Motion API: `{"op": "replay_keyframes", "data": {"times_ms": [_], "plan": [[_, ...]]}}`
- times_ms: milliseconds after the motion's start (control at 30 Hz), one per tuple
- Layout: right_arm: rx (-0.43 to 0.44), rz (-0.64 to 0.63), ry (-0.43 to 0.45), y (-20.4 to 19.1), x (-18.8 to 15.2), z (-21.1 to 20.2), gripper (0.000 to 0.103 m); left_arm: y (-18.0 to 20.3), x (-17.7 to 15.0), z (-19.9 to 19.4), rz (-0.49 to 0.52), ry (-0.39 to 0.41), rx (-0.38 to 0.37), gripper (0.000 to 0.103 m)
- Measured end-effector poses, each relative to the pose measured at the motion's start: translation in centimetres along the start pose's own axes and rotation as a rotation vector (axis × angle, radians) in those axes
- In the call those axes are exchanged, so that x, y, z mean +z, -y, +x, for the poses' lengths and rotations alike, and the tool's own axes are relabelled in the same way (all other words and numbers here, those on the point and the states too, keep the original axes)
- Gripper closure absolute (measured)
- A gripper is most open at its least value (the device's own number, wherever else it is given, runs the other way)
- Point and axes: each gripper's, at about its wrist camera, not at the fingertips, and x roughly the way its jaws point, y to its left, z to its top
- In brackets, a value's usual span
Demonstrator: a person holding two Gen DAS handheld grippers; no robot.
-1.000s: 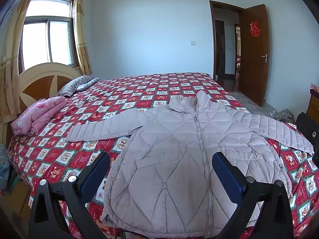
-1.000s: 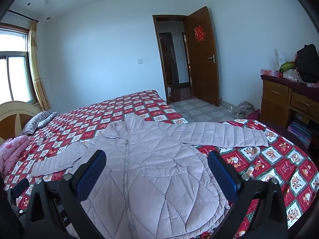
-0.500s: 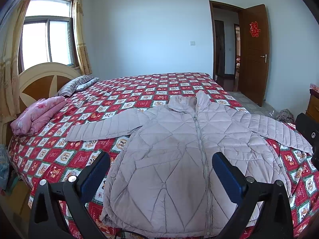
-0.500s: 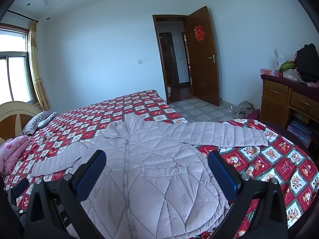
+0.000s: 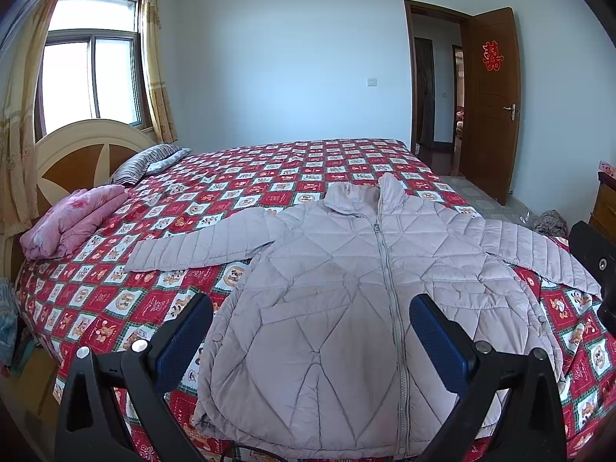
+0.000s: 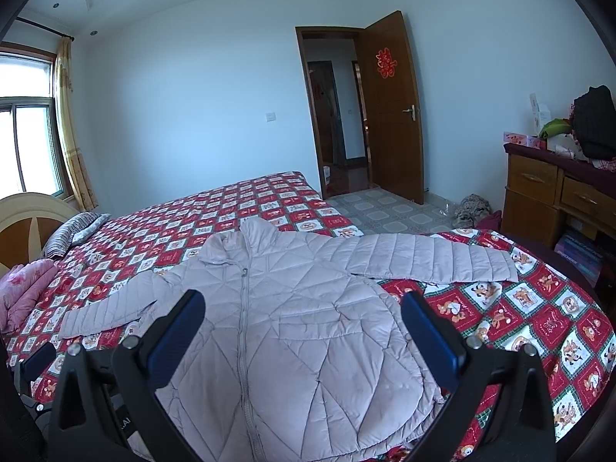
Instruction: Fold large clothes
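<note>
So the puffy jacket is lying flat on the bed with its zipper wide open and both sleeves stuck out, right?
Not quite. The jacket does lie flat on the bed with both sleeves stuck out, but its zipper is closed up to the collar, not open. The left wrist view shows this plainly, and the right wrist view agrees.

Red patterned bedspread [image 5: 269, 177] is covering the bed. Folded pink blanket [image 5: 73, 219] and striped pillow [image 5: 148, 158] are lying by the headboard [image 5: 77, 150]. Brown door [image 6: 392, 107] is standing open. Wooden dresser [image 6: 546, 192] is holding clutter, a black bag [image 6: 595, 123] on top.
</note>
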Motion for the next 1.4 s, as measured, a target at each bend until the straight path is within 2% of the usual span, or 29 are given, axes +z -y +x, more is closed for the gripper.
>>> {"op": "replay_keyframes", "data": {"times_ms": [400, 600, 700, 767, 900, 1033, 1067, 1100, 1167, 1300, 1400], "plan": [[-0.044, 0.003, -0.023, 1.6, -0.3, 1.1, 0.000, 0.1, -0.3, 1.6, -0.004, -0.030, -0.004, 0.001], [-0.061, 0.036, -0.015, 3.9, 0.8, 2.4, 0.000, 0.2, 0.5, 3.0, 0.007, -0.017, -0.027, 0.001], [-0.072, 0.024, -0.003, 5.8, 1.4, 3.5, 0.000, -0.1, 1.1, 4.3, 0.012, 0.000, -0.069, 0.001], [-0.096, 0.058, -0.011, 8.3, 1.5, 4.5, 0.000, -0.8, 1.6, 5.8, 0.007, 0.010, -0.101, 0.001], [-0.196, 0.169, -0.041, 14.9, 1.3, 6.7, 0.000, -2.3, 2.5, 10.4, 0.014, -0.012, -0.096, 0.001], [-0.310, 0.349, -0.072, 23.7, 0.6, 9.0, 0.000, -4.9, 3.2, 16.9, -0.049, -0.095, -0.135, 0.001], [-0.330, 0.388, -0.070, 25.2, 0.4, 9.3, 0.006, -5.6, 3.3, 18.5, -0.069, -0.110, -0.146, 0.001], [-0.360, 0.427, -0.074, 27.3, 0.3, 9.8, 0.016, -6.0, 3.3, 19.7, -0.081, -0.116, -0.151, 0.001], [-0.411, 0.490, -0.117, 31.1, 0.2, 11.6, 0.027, -6.8, 3.1, 22.5, -0.091, -0.124, -0.138, 0.001], [-0.476, 0.615, -0.179, 36.5, -0.4, 15.0, 0.029, -7.7, 2.0, 26.8, -0.085, -0.150, -0.078, 0.001], [-0.511, 0.640, -0.231, 38.0, -1.0, 17.6, 0.030, -8.3, 0.6, 29.0, -0.104, -0.176, -0.071, 0.001]]}}
